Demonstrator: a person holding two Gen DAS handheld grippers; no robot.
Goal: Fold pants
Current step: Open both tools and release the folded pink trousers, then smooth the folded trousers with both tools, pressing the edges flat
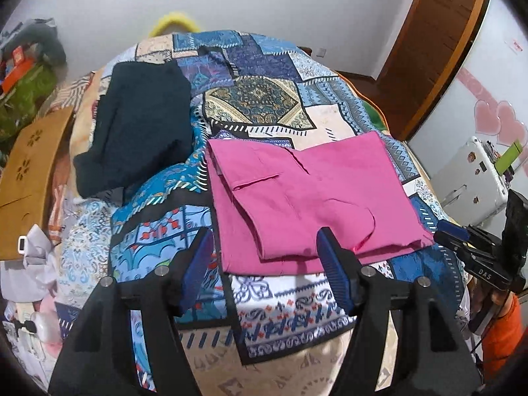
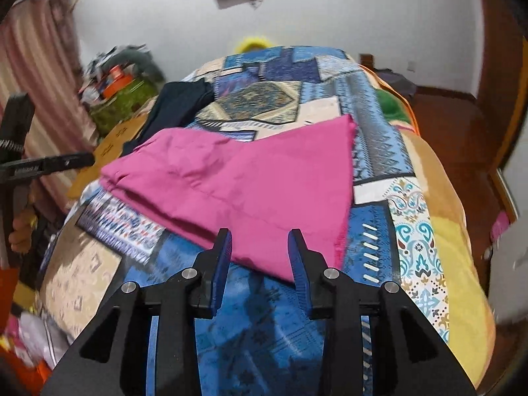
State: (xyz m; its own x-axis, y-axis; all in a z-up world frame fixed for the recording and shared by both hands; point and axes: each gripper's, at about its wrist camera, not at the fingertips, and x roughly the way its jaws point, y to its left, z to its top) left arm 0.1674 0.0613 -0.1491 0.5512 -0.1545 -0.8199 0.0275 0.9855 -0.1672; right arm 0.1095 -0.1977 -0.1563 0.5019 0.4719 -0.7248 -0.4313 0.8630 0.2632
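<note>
The pink pants [image 1: 307, 194] are lying folded into a flat stack on the patchwork bedspread [image 1: 264, 105] of the bed, beside a dark garment [image 1: 138, 125] farther to the left. The left tongs [image 1: 264, 257] are hovering spread wide at the stack's near edge, gripping nothing. The right tongs [image 2: 259, 254] are hanging spread too, empty, over the pants' near corner.
</note>
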